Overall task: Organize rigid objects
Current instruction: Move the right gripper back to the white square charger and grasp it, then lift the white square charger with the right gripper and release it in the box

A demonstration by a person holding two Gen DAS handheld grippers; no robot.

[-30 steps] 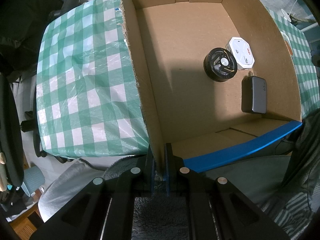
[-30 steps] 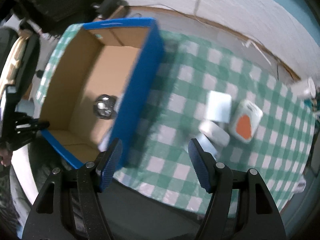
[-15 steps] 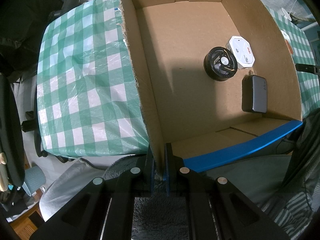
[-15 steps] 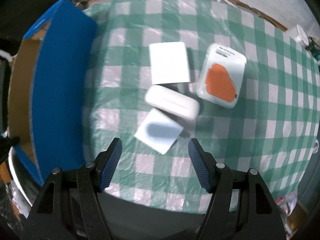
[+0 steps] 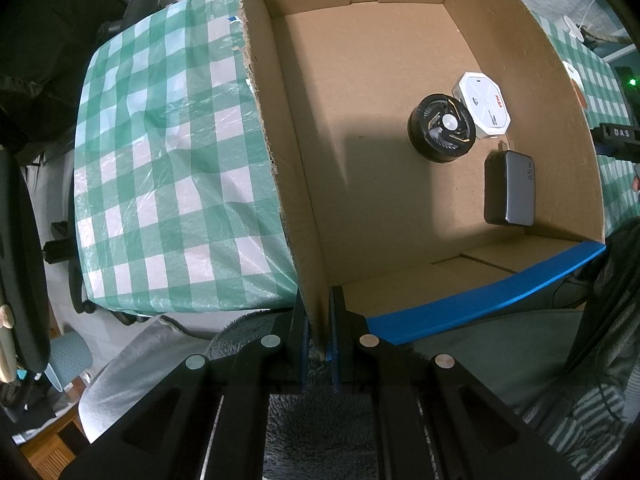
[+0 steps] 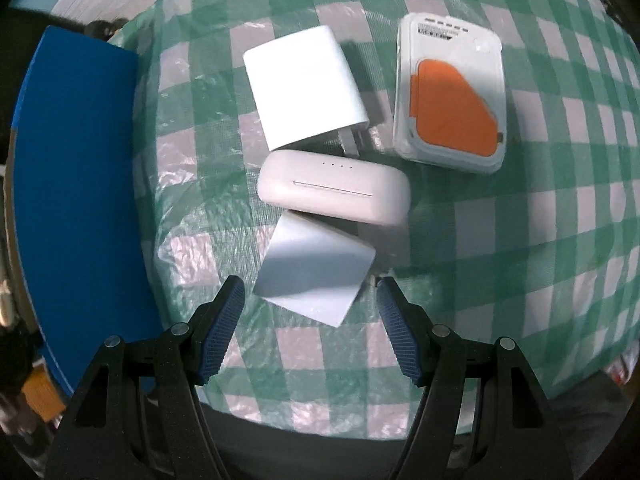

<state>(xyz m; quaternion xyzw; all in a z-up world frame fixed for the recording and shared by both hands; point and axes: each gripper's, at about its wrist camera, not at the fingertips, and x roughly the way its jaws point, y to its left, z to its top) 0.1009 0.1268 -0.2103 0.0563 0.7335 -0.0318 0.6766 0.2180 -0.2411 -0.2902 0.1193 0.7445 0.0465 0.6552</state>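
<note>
My left gripper (image 5: 317, 320) is shut on the near wall of the cardboard box (image 5: 280, 168). On the box floor lie a black round fan (image 5: 442, 128), a white octagonal device (image 5: 482, 104) and a dark charger block (image 5: 510, 188). My right gripper (image 6: 310, 292) hangs over the checked table, its jaws opening, with the near corner of a white square plug adapter (image 6: 316, 272) between the fingertips and no pad touching it. Behind it lie a white oblong case (image 6: 334, 186), a larger white charger (image 6: 304, 88) and a white pack with an orange panel (image 6: 450, 96).
The box's blue outer wall (image 6: 76, 208) stands at the left of the right wrist view. The green checked tablecloth (image 5: 160, 160) covers the table left of the box, and its front edge (image 6: 320, 420) is close below the right gripper. Chairs and a fleece blanket lie below.
The right gripper swung from the box to over the white objects and came down close to the square adapter, its jaws a little wider. The left gripper kept its hold on the box.
</note>
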